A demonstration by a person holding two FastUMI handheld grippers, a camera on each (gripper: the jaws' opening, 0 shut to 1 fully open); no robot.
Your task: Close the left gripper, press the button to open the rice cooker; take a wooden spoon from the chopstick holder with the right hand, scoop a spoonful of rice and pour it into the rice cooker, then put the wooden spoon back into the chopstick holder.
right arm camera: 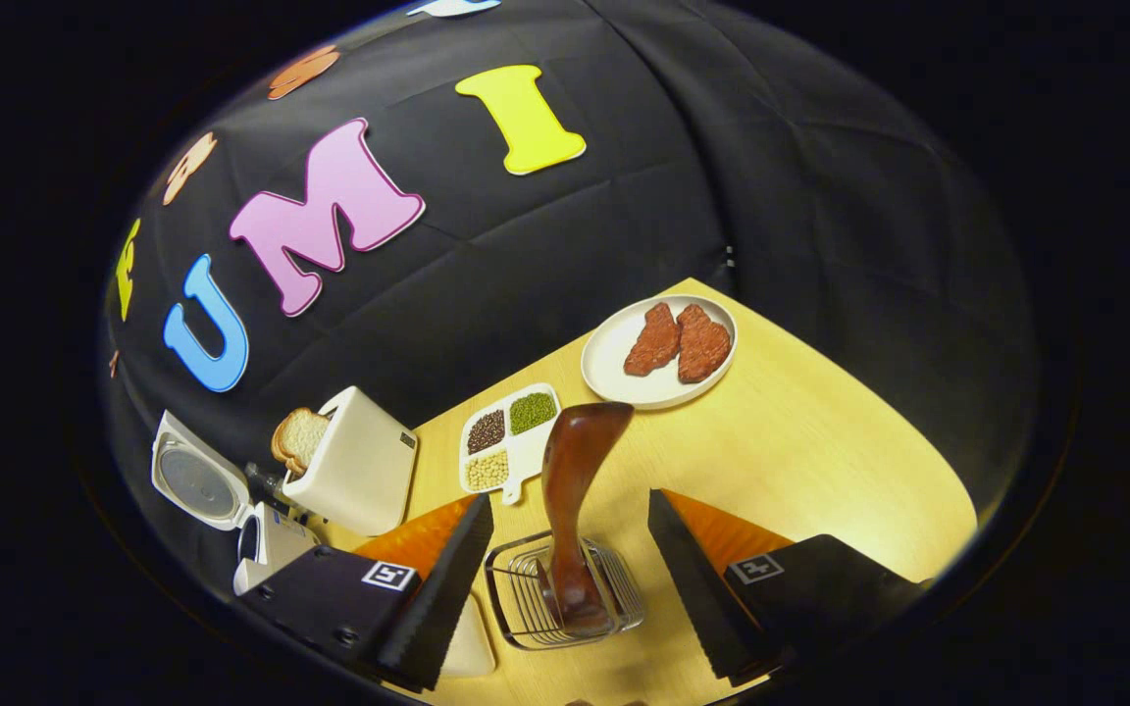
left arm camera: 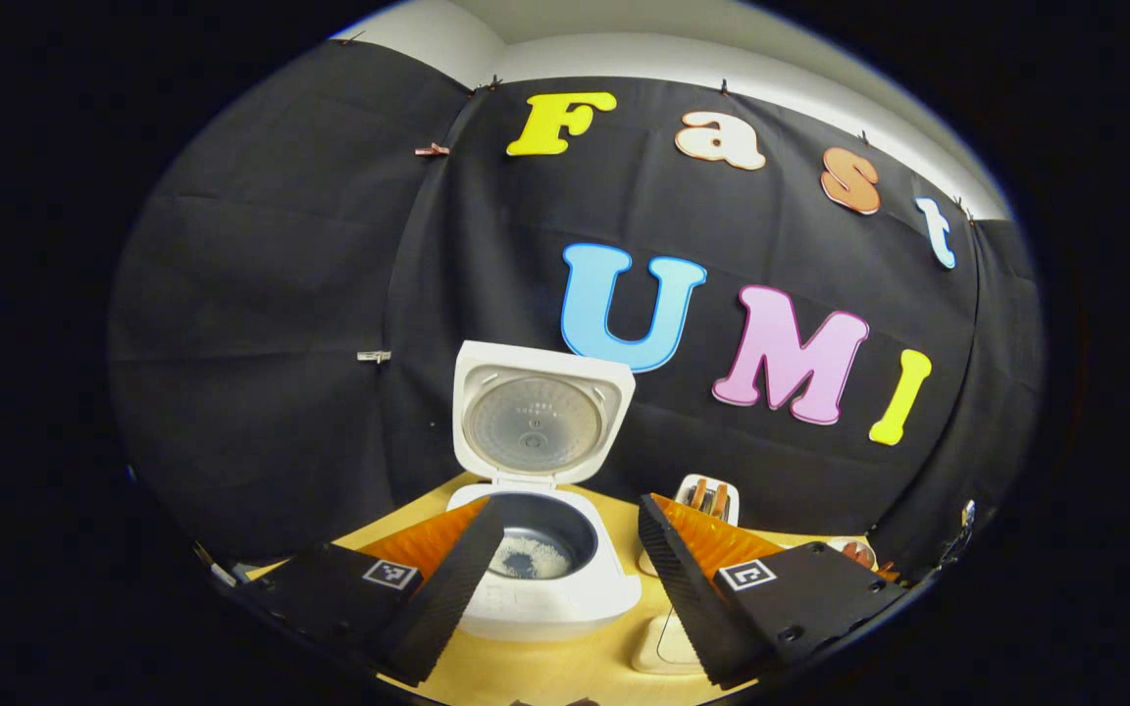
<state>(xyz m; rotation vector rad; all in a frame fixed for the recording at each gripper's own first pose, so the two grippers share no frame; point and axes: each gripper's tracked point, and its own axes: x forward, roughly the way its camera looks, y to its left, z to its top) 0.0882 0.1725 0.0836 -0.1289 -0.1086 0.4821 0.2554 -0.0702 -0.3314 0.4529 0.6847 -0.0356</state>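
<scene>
Black cloth backs a pale wooden table (left arm camera: pixel 545 677) in the left gripper view, where the rice cooker (left arm camera: pixel 545 588) stands with its lid (left arm camera: pixel 538 417) swung upright and a little rice (left arm camera: pixel 536 561) lying in the pot. My left gripper (left arm camera: pixel 565 579) hangs before it, fingers spread wide apart and touching nothing.

Across the same table in the right gripper view, my right gripper (right arm camera: pixel 565 579) straddles the wire chopstick holder (right arm camera: pixel 565 598), fingers parted on either side and holding nothing. The wooden spoon (right arm camera: pixel 575 490) stands in that holder, one end in the basket and its broad end leaning up and away. It looks light, rigid and smooth, so I judge a firm pinch on the narrow mid-shaft safest against slipping. Farther off sit a toaster (right arm camera: pixel 354 476) with bread (right arm camera: pixel 298 438), a divided tray of beans (right arm camera: pixel 509 436) and a plate (right arm camera: pixel 614 387) of meat (right arm camera: pixel 678 341).
</scene>
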